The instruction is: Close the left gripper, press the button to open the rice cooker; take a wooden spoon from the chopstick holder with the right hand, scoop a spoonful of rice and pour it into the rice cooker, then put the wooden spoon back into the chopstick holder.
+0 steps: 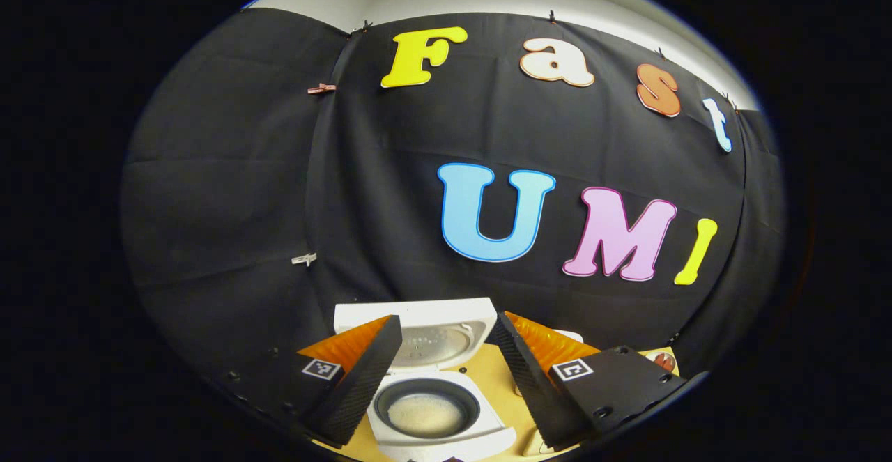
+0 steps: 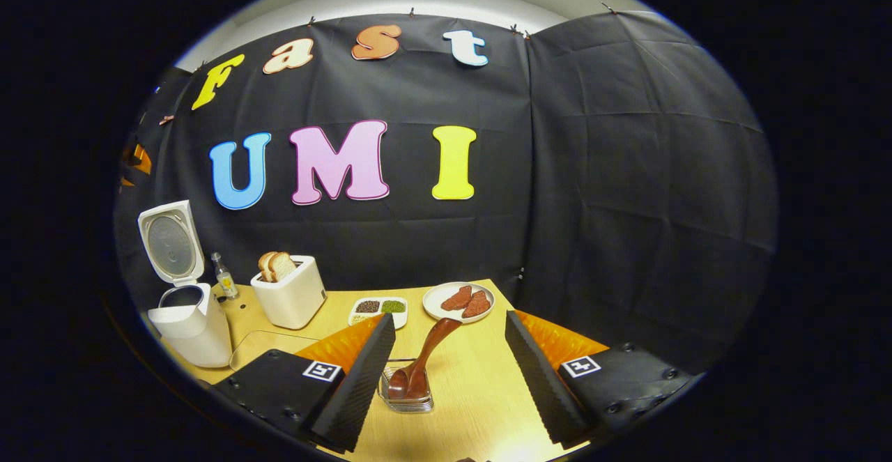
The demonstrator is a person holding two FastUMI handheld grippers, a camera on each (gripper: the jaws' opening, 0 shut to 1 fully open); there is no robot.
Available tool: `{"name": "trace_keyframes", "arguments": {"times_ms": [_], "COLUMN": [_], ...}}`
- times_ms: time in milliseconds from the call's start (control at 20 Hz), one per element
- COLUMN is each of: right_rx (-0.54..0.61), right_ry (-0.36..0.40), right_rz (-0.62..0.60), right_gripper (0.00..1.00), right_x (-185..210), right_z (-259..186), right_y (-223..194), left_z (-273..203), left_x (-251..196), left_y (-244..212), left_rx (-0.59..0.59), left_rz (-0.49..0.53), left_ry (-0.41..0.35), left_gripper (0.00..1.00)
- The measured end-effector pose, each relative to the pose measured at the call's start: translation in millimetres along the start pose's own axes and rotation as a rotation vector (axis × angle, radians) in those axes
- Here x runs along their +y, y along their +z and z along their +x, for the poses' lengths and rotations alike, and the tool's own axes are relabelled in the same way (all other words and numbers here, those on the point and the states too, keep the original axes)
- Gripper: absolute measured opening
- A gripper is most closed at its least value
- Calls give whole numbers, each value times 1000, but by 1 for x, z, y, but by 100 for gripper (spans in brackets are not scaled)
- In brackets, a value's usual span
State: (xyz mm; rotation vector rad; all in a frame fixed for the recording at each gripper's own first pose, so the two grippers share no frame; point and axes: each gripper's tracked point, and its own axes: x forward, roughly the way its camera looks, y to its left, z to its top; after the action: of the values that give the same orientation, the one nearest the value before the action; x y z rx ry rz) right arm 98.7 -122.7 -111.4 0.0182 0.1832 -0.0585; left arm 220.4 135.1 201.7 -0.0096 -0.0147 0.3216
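The white rice cooker (image 1: 446, 441) stands below my left gripper (image 1: 446, 321), lid (image 1: 432, 340) raised, with whitish rice in its dark inner pot (image 1: 426, 413). That gripper is open and hovers above the cooker, holding nothing. In the right gripper view the same cooker (image 2: 191, 333) sits at the table's far left with its lid up. A dark wooden spoon (image 2: 426, 354) leans in the clear chopstick holder (image 2: 408, 396), handle tilted up to the right. My right gripper (image 2: 449, 317) is open and empty, its fingers standing on either side of the holder and short of the spoon.
A white toaster (image 2: 289, 298) with bread slices, a small bottle (image 2: 224, 277), a divided tray of grains (image 2: 380, 306) and a plate of reddish slices (image 2: 458, 300) stand along the back of the wooden table (image 2: 481, 378). A clear board (image 2: 268, 345) lies beside the cooker.
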Motion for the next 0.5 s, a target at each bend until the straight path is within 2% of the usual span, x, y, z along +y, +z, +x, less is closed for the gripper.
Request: {"name": "trace_keyframes", "arguments": {"times_ms": [50,200,300,500], "right_rx": [2,20,14,21], "right_ry": [2,9,8,39], "right_rz": [1,-15,-23,-18], "right_gripper": [98,99,98,98], "right_x": [4,17,25,45], "right_z": [-5,-17,-23,-34], "right_y": [0,0,4,7], "left_z": [16,61,88,137], "left_x": [9,18,23,44], "left_y": [1,-3,-7,-31], "left_rx": [10,41,56,127], "left_rz": [20,29,7,-42], "left_ry": [16,-8,-23,8], "left_gripper": [94,94,94,95]}}
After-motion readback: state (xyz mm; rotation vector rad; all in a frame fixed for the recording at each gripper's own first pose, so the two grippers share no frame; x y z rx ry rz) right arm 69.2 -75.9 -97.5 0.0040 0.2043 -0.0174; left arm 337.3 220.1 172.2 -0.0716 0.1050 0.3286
